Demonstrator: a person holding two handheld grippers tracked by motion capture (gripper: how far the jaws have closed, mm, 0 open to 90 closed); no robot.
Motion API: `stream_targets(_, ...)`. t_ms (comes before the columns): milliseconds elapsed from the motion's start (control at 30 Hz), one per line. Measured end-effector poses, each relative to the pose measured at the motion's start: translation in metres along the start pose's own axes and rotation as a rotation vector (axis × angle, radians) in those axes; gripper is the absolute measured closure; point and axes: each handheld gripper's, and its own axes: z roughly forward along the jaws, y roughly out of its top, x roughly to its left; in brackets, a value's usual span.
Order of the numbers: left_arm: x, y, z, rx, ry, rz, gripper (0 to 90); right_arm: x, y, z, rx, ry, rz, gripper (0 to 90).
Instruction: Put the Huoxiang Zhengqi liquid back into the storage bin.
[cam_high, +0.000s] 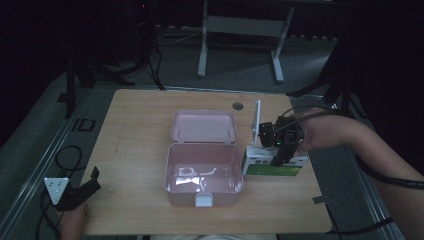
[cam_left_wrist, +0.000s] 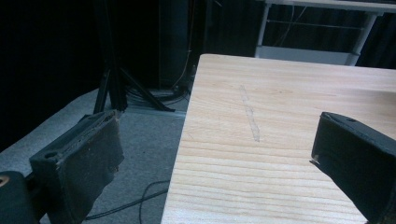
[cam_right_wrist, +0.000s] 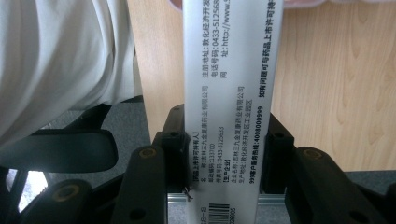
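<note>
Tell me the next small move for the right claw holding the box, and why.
Probably carry the white and green box left over the open pink container. The right claw is shut on it, just right of the container, whose lid is up and whose inside looks empty.

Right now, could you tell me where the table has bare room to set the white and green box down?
The widest bare patch is the left part of the table, between its left edge and the pink box. A bare strip runs along the far edge behind the open lid. It is crowded on the right, where the right tool grips the white and green box beside the pink box.
</note>
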Motion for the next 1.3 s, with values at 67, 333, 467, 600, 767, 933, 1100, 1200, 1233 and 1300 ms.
stream_targets(67, 0.000, 0.000, 0.000, -0.003, -0.001, -0.001, 2.1, 0.000, 0.006, -0.001, 0.002, 0.005, -0.001, 61.7)
stream_targets(333, 0.000, 0.000, 0.000, -0.001, -0.003, 0.000, 2.1, 0.001, 0.039, -0.001, -0.019, -0.002, -0.042, 61.7)
stream_targets(467, 0.000, 0.000, 0.000, 0.000, -0.005, 0.000, 2.1, 0.003, 0.056, 0.000, -0.022, 0.010, -0.060, 61.7)
stream_targets(600, 0.001, 0.000, 0.000, 0.001, -0.009, -0.001, 2.1, 0.001, 0.076, 0.009, -0.009, 0.010, -0.065, 61.7)
stream_targets(767, 0.001, 0.000, 0.000, 0.001, -0.012, 0.001, 2.1, 0.002, 0.098, 0.016, -0.009, 0.017, -0.100, 61.7)
stream_targets(933, 0.000, 0.000, 0.000, 0.002, -0.013, 0.003, 2.2, 0.002, 0.120, 0.018, -0.041, 0.014, -0.117, 61.7)
stream_targets(1100, 0.001, 0.000, 0.001, 0.003, -0.016, 0.001, 2.1, 0.000, 0.137, 0.031, -0.045, 0.019, -0.114, 61.6)
stream_targets(1200, 0.001, 0.000, 0.001, 0.003, -0.017, 0.002, 2.1, -0.001, 0.144, 0.040, -0.055, 0.034, -0.110, 61.7)
stream_targets(1233, 0.000, 0.000, 0.001, 0.004, -0.017, 0.003, 2.1, -0.001, 0.145, 0.044, -0.056, 0.038, -0.111, 61.7)
stream_targets(1300, 0.000, 0.000, 0.001, 0.004, -0.019, 0.005, 2.1, -0.001, 0.147, 0.051, -0.049, 0.041, -0.110, 61.6)
